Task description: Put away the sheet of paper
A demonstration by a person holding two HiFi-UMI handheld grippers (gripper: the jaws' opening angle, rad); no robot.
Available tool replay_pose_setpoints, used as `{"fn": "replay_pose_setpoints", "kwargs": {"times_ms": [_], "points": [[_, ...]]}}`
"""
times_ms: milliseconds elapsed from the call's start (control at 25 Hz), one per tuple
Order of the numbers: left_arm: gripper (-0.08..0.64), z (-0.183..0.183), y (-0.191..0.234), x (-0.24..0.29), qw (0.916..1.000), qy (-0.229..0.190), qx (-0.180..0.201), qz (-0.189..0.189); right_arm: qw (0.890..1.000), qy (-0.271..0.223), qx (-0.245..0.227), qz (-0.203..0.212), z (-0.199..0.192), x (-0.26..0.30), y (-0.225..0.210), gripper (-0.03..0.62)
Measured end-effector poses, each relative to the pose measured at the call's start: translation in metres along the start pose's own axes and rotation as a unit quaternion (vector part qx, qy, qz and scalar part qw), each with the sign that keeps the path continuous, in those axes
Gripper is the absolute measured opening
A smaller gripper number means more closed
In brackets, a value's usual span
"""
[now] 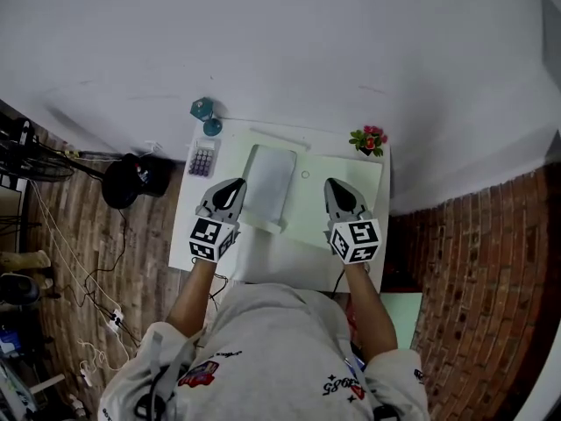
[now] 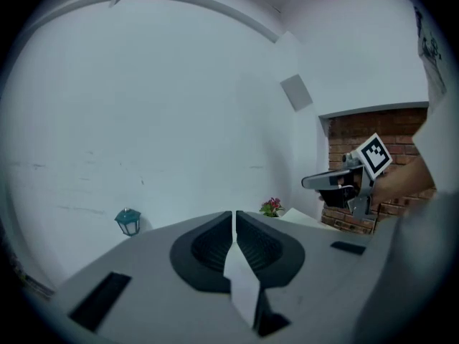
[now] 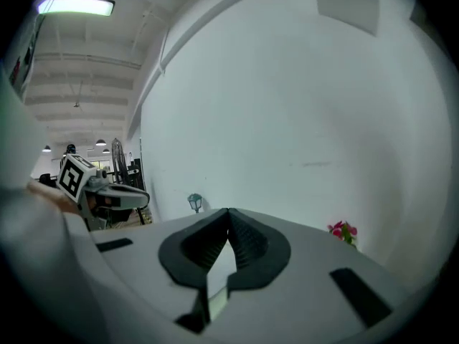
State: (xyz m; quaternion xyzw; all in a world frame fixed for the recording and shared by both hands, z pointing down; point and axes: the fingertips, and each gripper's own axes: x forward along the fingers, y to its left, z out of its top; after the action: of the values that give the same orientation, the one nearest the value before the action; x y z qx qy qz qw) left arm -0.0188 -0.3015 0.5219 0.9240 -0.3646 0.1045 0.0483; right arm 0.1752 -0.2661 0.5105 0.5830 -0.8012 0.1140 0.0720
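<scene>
A white strip of the sheet of paper (image 2: 242, 285) runs out from between the closed jaws of my left gripper (image 2: 234, 215). The right gripper view shows the same, a white sliver of paper (image 3: 219, 274) pinched in my right gripper (image 3: 228, 212). From the head view, the left gripper (image 1: 235, 185) and right gripper (image 1: 331, 184) hover side by side above the small white table (image 1: 263, 266), both pointing at the wall. A white rectangle (image 1: 267, 182) lies between them on a pale green mat (image 1: 351, 169); I cannot tell whether it is a tray or paper.
A teal lantern (image 1: 203, 108) and a calculator (image 1: 202, 158) sit at the table's far left corner. A small pot of pink flowers (image 1: 369, 139) is at the far right. The wall rises just behind the table. Cables and a dark bag lie on the floor to the left.
</scene>
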Motion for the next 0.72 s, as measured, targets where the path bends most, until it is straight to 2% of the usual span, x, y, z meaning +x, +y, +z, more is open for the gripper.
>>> {"fn": "replay_pose_setpoints", "kwargs": {"times_ms": [160,360,520,720], "points": [[0.032,0.013,-0.004,0.008,0.9999,-0.012,0.004,-0.007,0.998,-0.054,-0.040,-0.006,0.047,-0.017,0.006,0.003],[0.032,0.033,-0.009,0.011,0.9993,-0.031,0.012,-0.016,0.993,-0.104,-0.050,-0.009,0.085,-0.038,0.011,0.003],[0.032,0.042,-0.015,0.010,0.9988,-0.042,0.018,-0.019,0.990,-0.121,-0.070,-0.016,0.090,-0.047,0.013,0.003],[0.032,0.043,-0.016,0.007,0.9988,-0.043,0.017,-0.017,0.991,-0.118,-0.064,-0.017,0.081,-0.047,0.013,0.002]]}}
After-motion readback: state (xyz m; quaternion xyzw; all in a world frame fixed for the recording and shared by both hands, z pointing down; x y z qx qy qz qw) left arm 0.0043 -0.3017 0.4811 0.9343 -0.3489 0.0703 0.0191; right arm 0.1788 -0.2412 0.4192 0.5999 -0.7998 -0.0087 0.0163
